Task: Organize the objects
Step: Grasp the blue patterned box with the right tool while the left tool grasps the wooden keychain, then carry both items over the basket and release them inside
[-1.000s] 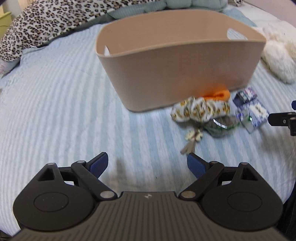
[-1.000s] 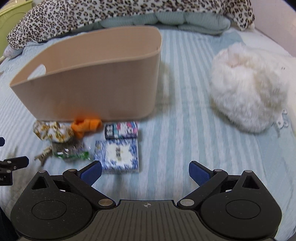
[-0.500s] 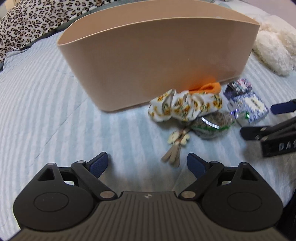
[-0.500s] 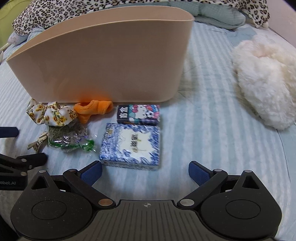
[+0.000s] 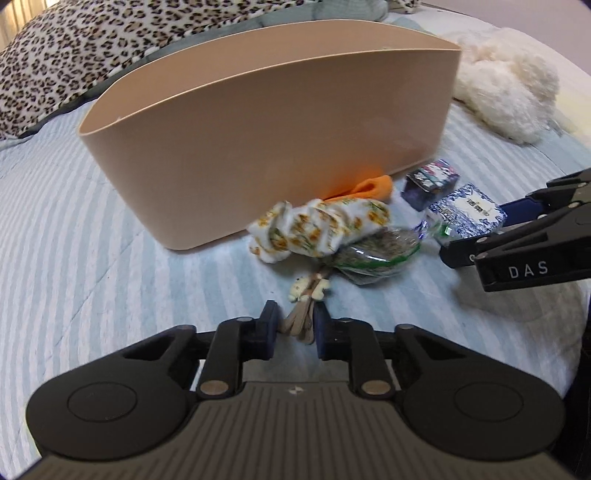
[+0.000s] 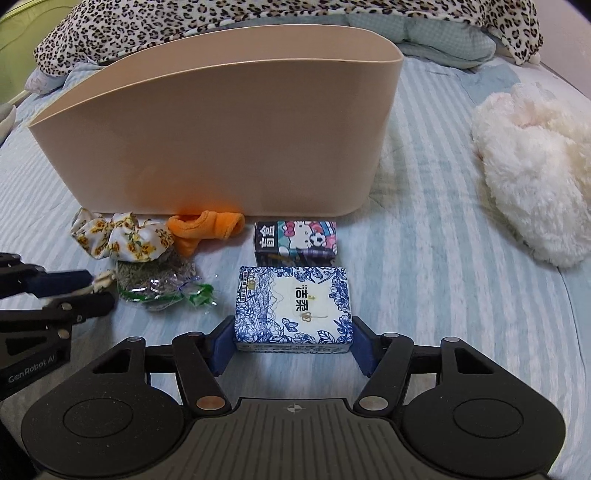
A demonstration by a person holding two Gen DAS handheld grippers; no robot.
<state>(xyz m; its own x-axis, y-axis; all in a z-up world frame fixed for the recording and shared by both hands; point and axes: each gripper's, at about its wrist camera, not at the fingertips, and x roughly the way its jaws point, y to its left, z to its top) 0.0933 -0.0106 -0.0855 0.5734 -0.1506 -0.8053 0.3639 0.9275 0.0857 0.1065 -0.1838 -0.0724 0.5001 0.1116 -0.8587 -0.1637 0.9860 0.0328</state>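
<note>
My left gripper (image 5: 295, 328) is closing around a beige hair clip (image 5: 301, 317) with a small flower. The clip lies between the jaws, and a sliver of gap is left. My right gripper (image 6: 293, 345) is closing on a blue-and-white tissue pack (image 6: 295, 306), its pads touching both sides of the near end. Behind stands a tall beige basket (image 6: 221, 140). In front of it lie a floral scrunchie (image 5: 317, 229), an orange cloth (image 6: 207, 225), a green-trimmed packet (image 6: 159, 280) and a cartoon-cat box (image 6: 295, 238).
Everything rests on a light blue striped bedspread (image 6: 424, 258). A white fluffy toy (image 6: 535, 177) lies to the right. A leopard-print blanket (image 6: 221, 18) is bunched behind the basket. The two grippers work close side by side.
Both grippers moved forward and down toward the objects. Their wide-open jaws have closed in, the left around the hair clip, the right onto the tissue pack.
</note>
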